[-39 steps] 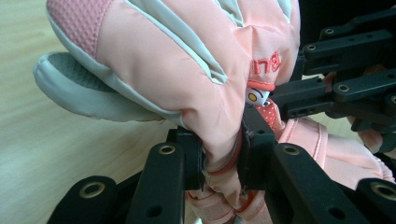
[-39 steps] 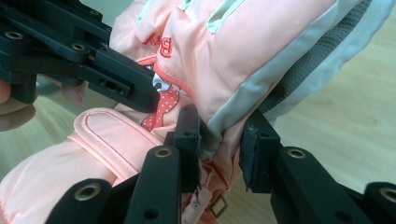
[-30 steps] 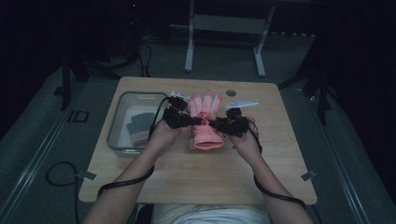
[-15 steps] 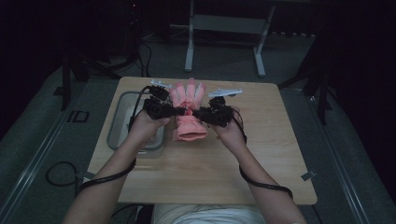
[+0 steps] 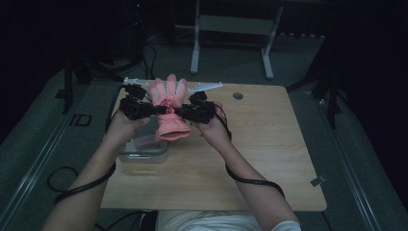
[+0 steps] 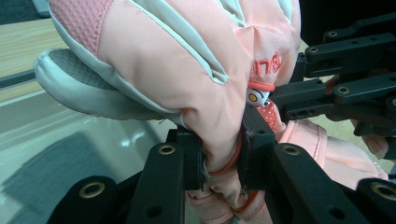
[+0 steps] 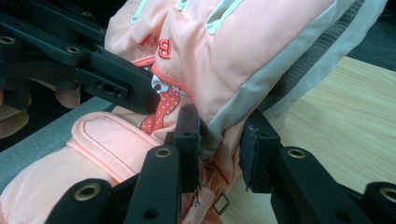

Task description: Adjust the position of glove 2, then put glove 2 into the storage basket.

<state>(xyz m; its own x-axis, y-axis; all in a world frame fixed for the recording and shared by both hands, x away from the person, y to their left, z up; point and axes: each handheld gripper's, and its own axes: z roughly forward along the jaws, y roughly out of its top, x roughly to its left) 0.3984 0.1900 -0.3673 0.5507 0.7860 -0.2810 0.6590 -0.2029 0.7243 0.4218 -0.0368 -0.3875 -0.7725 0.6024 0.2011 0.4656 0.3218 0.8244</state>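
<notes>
High view – both tongs [image 5: 167,110] clamp glove [image 5: 169,126]

Dim room, grey floor [image 5: 337,144], wooden table [image 5: 269,159], metal stand [image 5: 231,29] behind

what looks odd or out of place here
The pink glove is in the air rather than on the table, pinched at its wrist from both sides by the left tool and the right tool. The fabric bunches where they clamp. Part of the clear tray hangs past the table's left edge.
</notes>
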